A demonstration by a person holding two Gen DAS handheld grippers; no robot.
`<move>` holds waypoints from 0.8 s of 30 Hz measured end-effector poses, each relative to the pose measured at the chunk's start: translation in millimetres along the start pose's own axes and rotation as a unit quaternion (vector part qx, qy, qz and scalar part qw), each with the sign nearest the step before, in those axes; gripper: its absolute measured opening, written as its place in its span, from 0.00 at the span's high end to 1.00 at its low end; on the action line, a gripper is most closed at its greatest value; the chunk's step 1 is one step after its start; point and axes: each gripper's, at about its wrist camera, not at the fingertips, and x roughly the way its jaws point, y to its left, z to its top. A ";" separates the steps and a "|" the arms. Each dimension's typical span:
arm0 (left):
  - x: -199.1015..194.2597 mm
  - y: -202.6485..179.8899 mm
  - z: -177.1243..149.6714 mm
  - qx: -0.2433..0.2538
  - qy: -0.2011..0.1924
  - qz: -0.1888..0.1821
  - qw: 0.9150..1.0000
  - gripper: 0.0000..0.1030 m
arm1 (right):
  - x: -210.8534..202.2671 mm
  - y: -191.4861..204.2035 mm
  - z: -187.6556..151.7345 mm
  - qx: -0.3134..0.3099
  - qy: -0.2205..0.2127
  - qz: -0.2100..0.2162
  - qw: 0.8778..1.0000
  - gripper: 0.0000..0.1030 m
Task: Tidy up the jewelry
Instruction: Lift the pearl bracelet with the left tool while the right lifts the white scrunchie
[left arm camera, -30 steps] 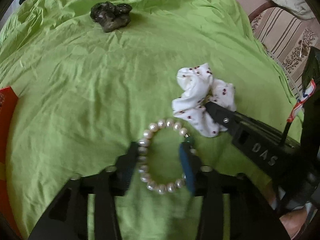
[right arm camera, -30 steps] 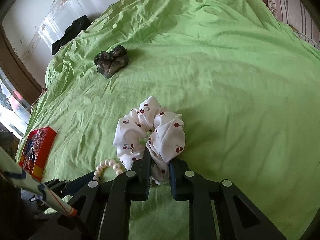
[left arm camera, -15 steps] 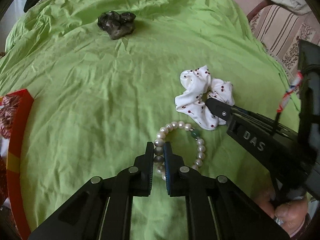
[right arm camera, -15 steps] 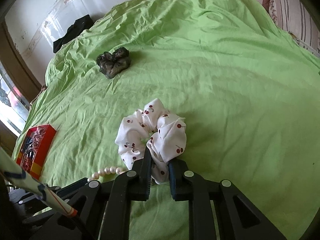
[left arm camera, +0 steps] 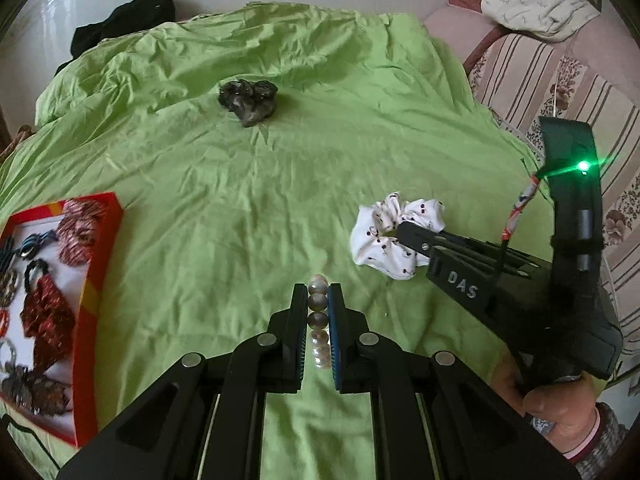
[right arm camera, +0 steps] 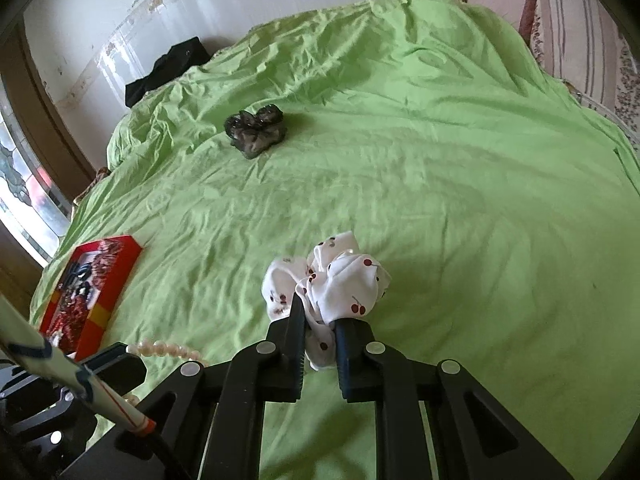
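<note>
A pearl bracelet (left arm camera: 318, 322) hangs between the pads of my left gripper (left arm camera: 319, 294), which is shut on it above the green sheet (left arm camera: 240, 208). Its pearls (right arm camera: 164, 348) also show at the lower left of the right wrist view. My right gripper (right arm camera: 320, 320) has a white scrunchie with red cherries (right arm camera: 344, 280) pinched between its pads, and its jaws are closing further on the cloth. In the left wrist view that gripper (left arm camera: 404, 230) reaches in from the right with the scrunchie (left arm camera: 380, 244) at its tip.
An open red box (left arm camera: 100, 280) with several hair ties and scrunchies lies at the left edge of the bed (right arm camera: 96, 320). A dark scrunchie (left arm camera: 248, 100) sits farther back. Black cloth (left arm camera: 124, 20) lies by the wall, a striped sofa (left arm camera: 560, 80) stands at right.
My left gripper shut on the bracelet and lifted it off the sheet. The right gripper rose with the white scrunchie. Both views pulled back, and the red box came into fuller view.
</note>
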 end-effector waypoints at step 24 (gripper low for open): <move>-74.7 32.2 -50.7 -0.043 -0.016 0.012 0.999 0.91 | -76.4 32.8 -67.3 -0.011 0.011 -0.009 1.000 0.87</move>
